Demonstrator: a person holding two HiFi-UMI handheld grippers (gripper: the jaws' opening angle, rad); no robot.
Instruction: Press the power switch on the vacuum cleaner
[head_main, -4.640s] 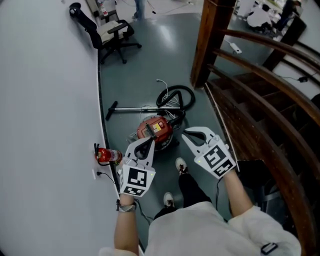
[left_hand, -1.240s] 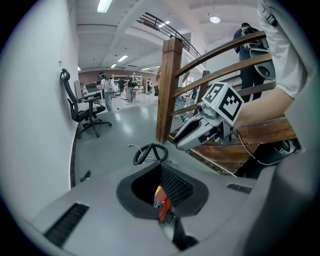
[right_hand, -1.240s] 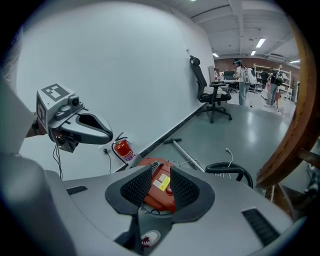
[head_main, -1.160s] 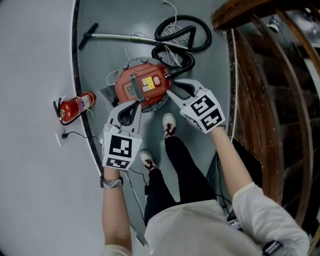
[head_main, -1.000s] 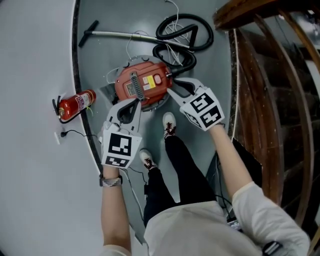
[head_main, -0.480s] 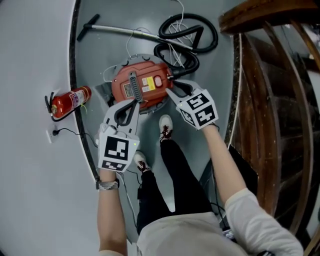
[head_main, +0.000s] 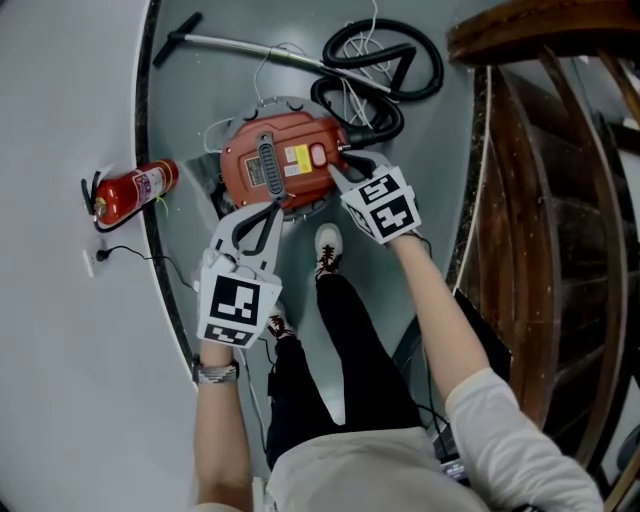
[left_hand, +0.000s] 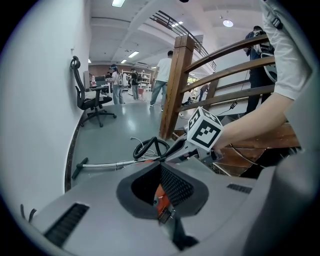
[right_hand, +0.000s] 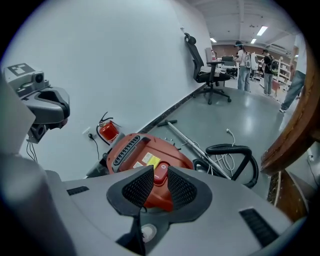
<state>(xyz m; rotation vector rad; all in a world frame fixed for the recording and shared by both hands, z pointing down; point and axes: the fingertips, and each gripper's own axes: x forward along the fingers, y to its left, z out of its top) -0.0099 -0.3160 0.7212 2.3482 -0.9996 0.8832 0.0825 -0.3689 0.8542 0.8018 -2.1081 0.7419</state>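
Note:
The red vacuum cleaner (head_main: 275, 165) lies on the grey floor by the wall. Its red power switch (head_main: 318, 155) sits on top, to the right of a yellow label. My right gripper (head_main: 338, 172) hangs just right of the switch and points at it. In the right gripper view the switch (right_hand: 161, 175) shows in the gap between the closing jaws of the right gripper (right_hand: 160, 169), and the pads do not press on it. My left gripper (head_main: 270, 207) hovers over the vacuum's near edge, tips together and empty. In the left gripper view only a sliver of red body (left_hand: 159, 196) shows.
A black hose (head_main: 385, 60) and metal wand (head_main: 250, 45) lie beyond the vacuum. A red fire extinguisher (head_main: 125, 190) lies at the wall, near a wall socket with a cord (head_main: 95, 258). A wooden stair railing (head_main: 530, 150) stands on the right. The person's shoes (head_main: 325, 245) stand beside the vacuum.
Both grippers have sunk toward the vacuum, which now looks larger. The right gripper has come up beside the switch and its jaws have narrowed.

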